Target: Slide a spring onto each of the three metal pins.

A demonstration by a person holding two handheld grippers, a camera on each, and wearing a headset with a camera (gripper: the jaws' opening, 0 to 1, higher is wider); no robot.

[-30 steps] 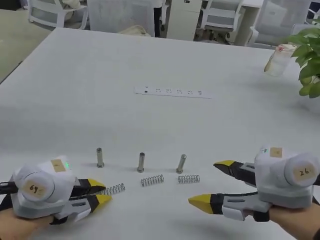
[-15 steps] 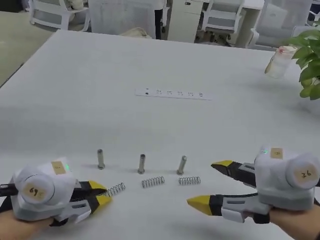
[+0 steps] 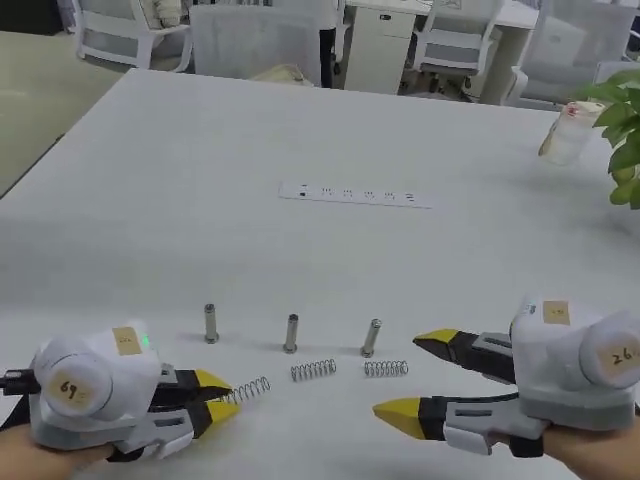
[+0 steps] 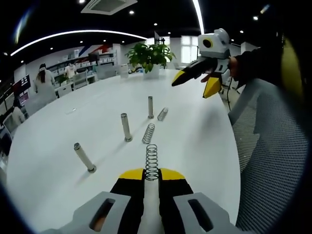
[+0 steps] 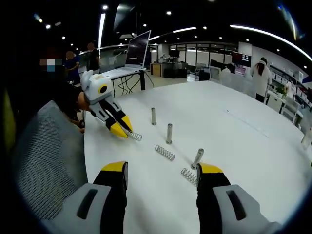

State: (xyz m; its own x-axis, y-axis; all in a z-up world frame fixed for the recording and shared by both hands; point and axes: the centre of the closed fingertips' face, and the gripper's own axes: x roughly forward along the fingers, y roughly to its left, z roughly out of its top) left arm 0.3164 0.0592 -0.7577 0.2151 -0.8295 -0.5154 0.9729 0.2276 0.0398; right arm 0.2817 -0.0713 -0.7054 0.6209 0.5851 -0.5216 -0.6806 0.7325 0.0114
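Note:
Three metal pins stand upright in a row on the white table: left pin, middle pin, right pin. My left gripper is shut on the near end of one spring, which sticks out ahead of the jaws toward the row. Whether that spring is off the table I cannot tell. Two more springs lie flat, one before the middle pin and one before the right pin. My right gripper stands open beside the right spring, nothing between its fingers.
A white power strip lies further back on the table. A bottle and a green plant stand at the far right. Office chairs line the far edge. A mesh chair back is close behind the grippers.
The left gripper's jaws have come together on the end of the left spring. The right gripper has hardly moved. The head camera has tilted, shifting the whole picture down.

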